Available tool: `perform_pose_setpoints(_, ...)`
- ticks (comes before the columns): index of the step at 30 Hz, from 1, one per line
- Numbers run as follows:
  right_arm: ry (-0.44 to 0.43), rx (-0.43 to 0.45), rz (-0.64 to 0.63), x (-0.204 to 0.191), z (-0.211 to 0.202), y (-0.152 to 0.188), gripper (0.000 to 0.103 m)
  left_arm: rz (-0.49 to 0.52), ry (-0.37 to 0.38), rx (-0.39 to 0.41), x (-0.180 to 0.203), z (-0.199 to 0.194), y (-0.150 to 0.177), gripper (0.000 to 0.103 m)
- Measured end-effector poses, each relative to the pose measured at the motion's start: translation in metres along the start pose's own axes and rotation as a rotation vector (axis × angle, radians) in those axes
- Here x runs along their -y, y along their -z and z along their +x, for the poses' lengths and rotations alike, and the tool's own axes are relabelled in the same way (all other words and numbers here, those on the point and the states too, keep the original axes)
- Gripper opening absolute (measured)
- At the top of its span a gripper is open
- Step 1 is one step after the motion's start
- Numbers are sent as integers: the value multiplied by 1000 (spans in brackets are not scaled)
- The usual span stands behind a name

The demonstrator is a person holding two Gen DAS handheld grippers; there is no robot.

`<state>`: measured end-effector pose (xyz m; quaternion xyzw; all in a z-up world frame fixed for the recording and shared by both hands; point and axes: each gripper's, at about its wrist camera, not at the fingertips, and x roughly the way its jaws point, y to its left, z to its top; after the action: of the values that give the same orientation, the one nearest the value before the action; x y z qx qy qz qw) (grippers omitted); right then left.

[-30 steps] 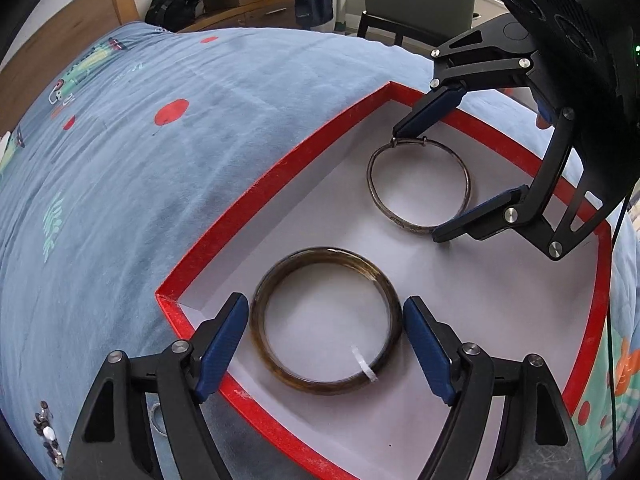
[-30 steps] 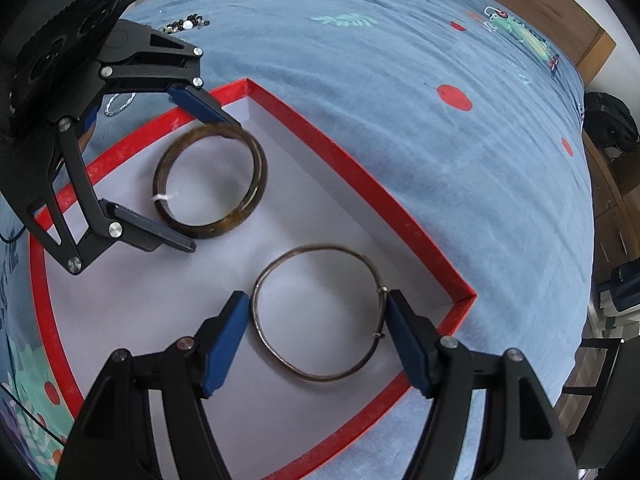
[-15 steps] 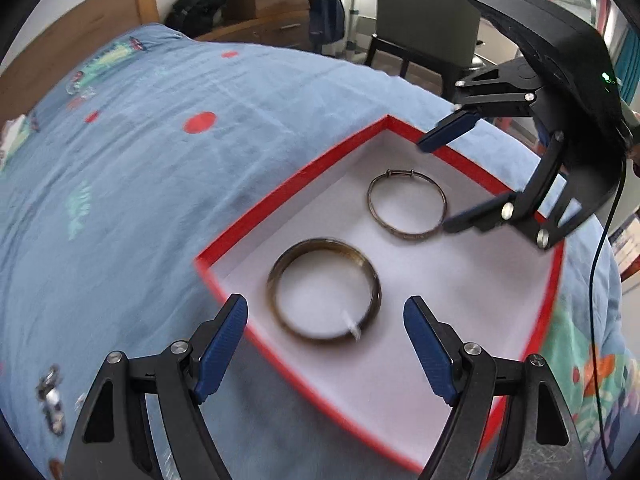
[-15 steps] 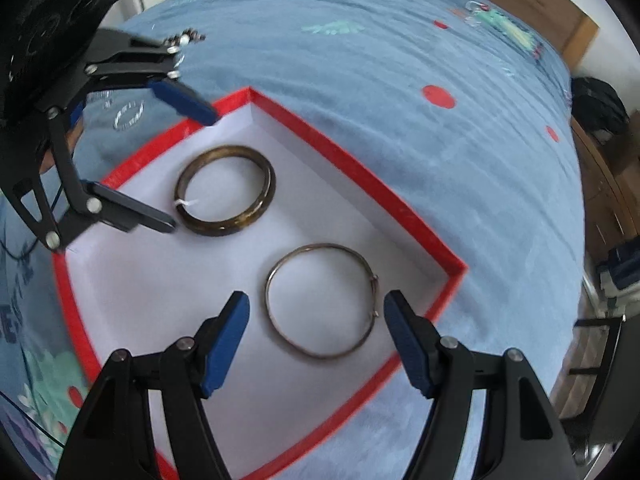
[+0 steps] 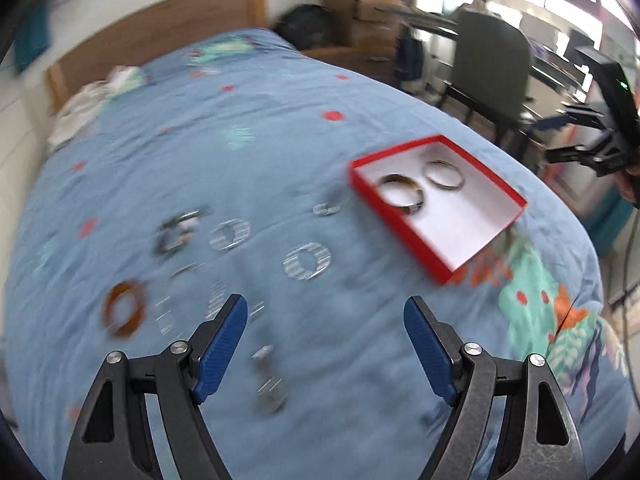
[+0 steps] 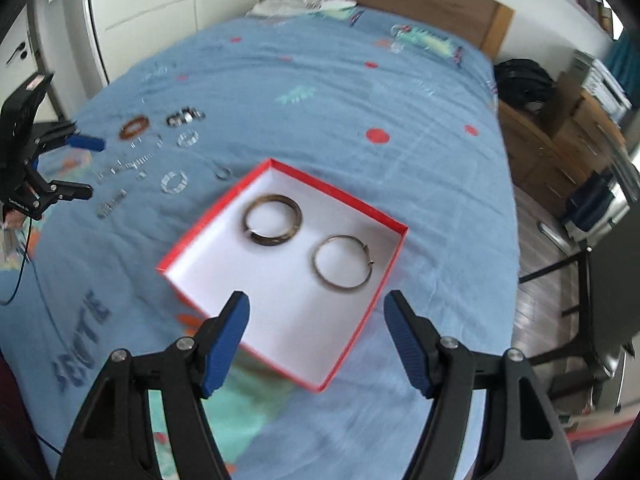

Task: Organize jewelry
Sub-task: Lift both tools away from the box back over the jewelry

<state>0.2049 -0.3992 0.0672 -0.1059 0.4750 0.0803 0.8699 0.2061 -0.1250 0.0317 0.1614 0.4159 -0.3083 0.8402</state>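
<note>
Blue bedspread [image 6: 360, 92], printed with large dark letters too blurred to read, carries a red box [image 6: 340, 196] holding a dark bangle [image 6: 272, 220] beside a thin bangle [image 6: 344, 262], more jewelry [image 6: 152, 152] scattered nearby, while left claw [image 5: 326, 344] and right claw [image 6: 316, 336] gape wide, empty.

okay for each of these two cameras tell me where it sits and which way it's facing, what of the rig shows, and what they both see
Left wrist: on the left gripper, angled down at the blue bedspread and scattered jewelry; its own open fingers show, the right gripper far right.
Right wrist: on the right gripper, angled down at the red box; own open fingers, left gripper far left.
Shared: red box, dark bangle, thin bangle.
</note>
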Motion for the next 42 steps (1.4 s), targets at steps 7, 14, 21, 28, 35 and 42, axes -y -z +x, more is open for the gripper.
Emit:
perform_pose_setpoints(7, 28, 56, 68, -52, -55, 18, 69, -104, -121, 44, -44, -83, 67, 84)
perform_pose_setpoints(14, 31, 146, 160, -102, -89, 31, 69, -199, -236, 109, -62, -144, 129, 88)
perform_pose_setpoints(21, 29, 220, 177, -146, -102, 30, 69, -296, -309, 153, -67, -178, 170, 93)
perform_pose_setpoints(28, 18, 276, 212, -175, -98, 23, 69, -356, -324, 166, -74, -174, 181, 92)
perform_pose_setpoints(35, 15, 276, 261, -185, -59, 18, 68, -341, -304, 140, -71, -139, 175, 92)
perform_pose_setpoints(42, -22, 250, 269, -189, -14, 15, 68, -328, -251, 111, -62, -99, 161, 89)
